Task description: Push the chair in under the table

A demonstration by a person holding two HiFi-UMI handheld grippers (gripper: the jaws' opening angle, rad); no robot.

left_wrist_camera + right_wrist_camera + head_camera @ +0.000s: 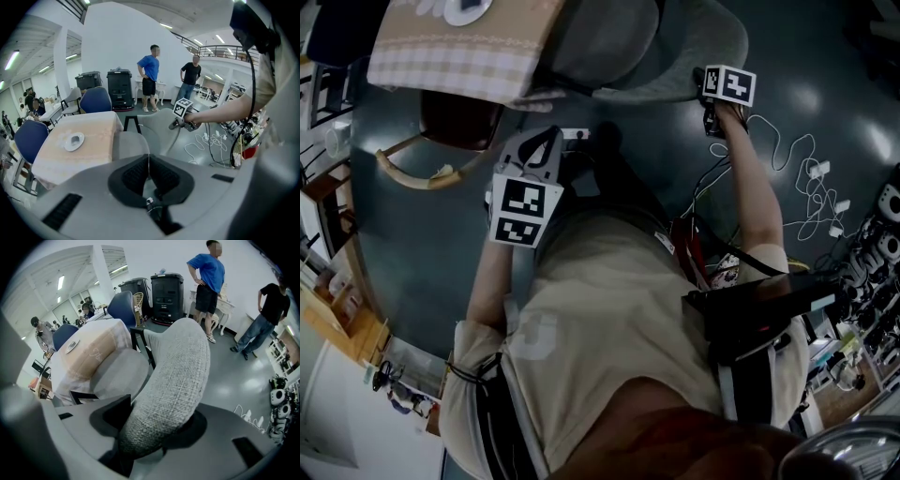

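We see the table (455, 58) under a checked cloth, and the grey chair (180, 376) stands right against it, seat at the cloth's edge. Our right gripper (157, 427) is clamped on the chair's back rim; our left gripper (149, 168) hangs near the chair, jaws together, empty. A white dish (74, 140) sits on the table

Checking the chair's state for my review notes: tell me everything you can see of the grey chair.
The chair is upholstered in coarse light-grey woven fabric, with a rounded, curved backrest and a smoother padded seat. It stands upright on the floor, seat toward the cloth-covered table, its front edge meeting the hanging cloth. The right gripper is clamped on the backrest's top edge. The left gripper, shut and empty, points at the seat from behind; whether it touches the chair cannot be told.
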